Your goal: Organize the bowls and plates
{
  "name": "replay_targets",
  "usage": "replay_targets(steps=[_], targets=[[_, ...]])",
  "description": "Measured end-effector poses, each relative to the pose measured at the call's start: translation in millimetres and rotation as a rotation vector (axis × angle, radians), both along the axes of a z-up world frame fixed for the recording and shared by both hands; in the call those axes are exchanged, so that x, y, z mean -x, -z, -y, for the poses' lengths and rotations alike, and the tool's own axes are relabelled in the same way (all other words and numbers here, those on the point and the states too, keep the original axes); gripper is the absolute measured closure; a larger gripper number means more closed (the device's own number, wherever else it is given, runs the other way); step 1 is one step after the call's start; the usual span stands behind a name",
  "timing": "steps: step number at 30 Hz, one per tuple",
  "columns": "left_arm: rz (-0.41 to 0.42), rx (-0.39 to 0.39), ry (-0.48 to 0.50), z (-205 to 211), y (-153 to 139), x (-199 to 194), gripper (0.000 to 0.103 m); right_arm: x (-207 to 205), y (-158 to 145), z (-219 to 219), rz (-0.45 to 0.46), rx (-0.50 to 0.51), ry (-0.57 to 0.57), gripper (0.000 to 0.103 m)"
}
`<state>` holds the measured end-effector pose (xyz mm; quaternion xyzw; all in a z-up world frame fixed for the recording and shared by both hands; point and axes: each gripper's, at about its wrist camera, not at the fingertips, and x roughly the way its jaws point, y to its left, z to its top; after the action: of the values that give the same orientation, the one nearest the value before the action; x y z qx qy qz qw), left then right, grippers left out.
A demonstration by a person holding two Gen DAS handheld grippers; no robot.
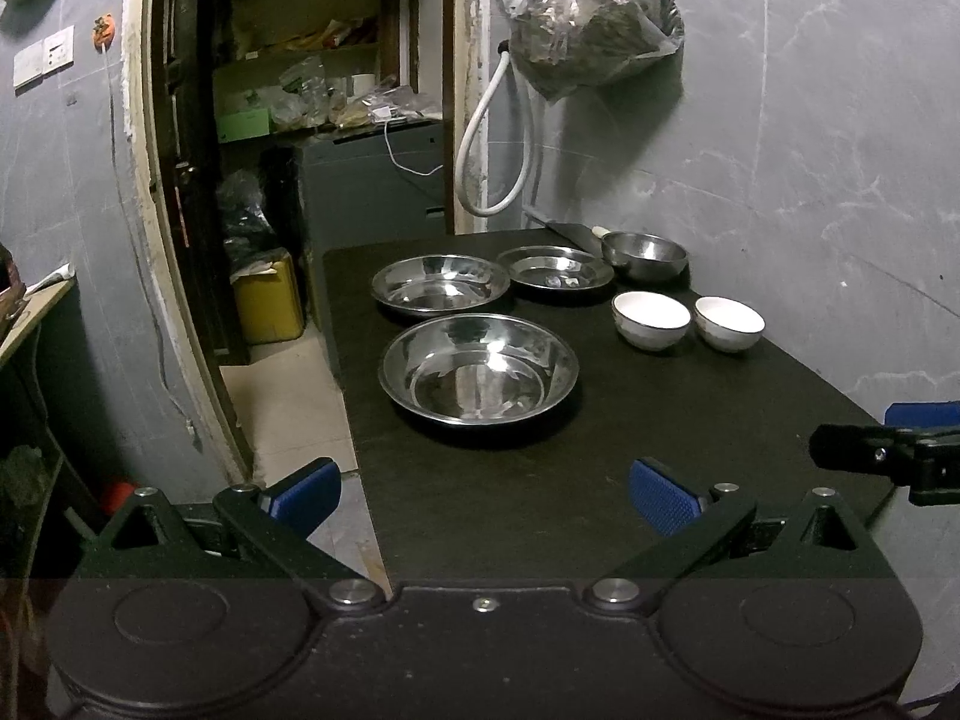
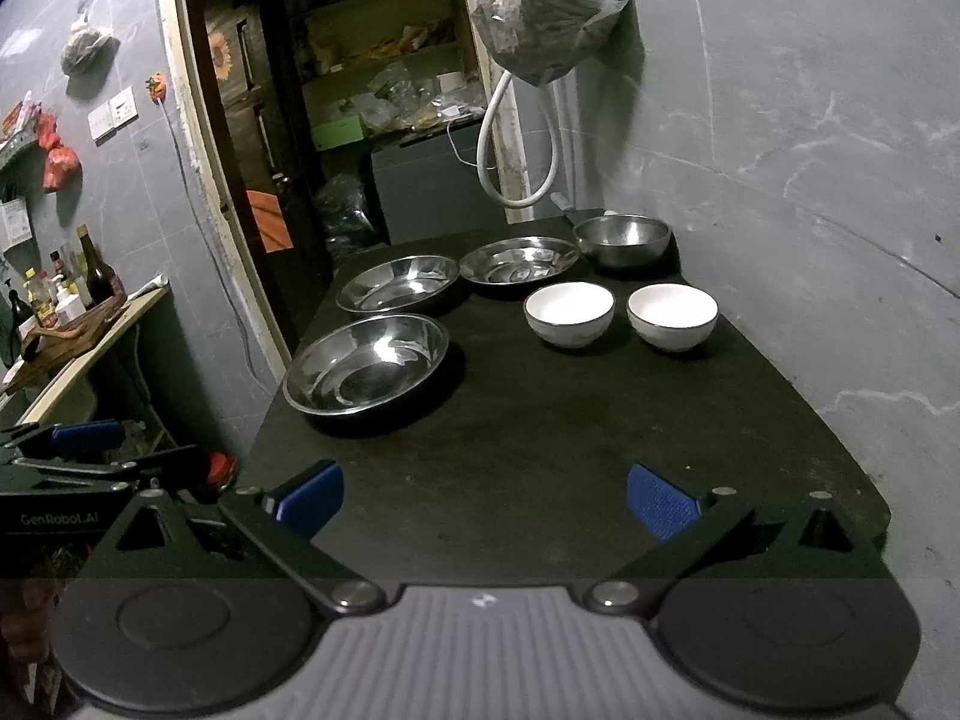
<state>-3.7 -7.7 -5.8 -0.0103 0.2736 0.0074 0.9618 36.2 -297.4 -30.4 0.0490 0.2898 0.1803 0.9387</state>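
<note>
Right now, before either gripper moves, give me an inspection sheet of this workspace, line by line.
Surface: black table, near half bare.
Job's things: three steel plates, one steel bowl, two white bowls, all separate, unstacked.
Clutter: small bits in the far plate; knife-like tool behind, unclear.
Grippers: left gripper and right gripper open, empty.
Cables: white hose on wall.
Surroundings: hanging bag, open doorway, yellow container.
</note>
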Motion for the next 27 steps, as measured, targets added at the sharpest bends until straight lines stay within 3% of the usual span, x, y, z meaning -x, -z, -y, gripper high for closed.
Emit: replay_targets(steps=[27], targets=[[-0.013, -0.024, 0.009, 3.5, 0.5, -2.3, 0.001, 1.1, 0.9, 2.3, -0.007, -0.003, 0.007, 0.0]])
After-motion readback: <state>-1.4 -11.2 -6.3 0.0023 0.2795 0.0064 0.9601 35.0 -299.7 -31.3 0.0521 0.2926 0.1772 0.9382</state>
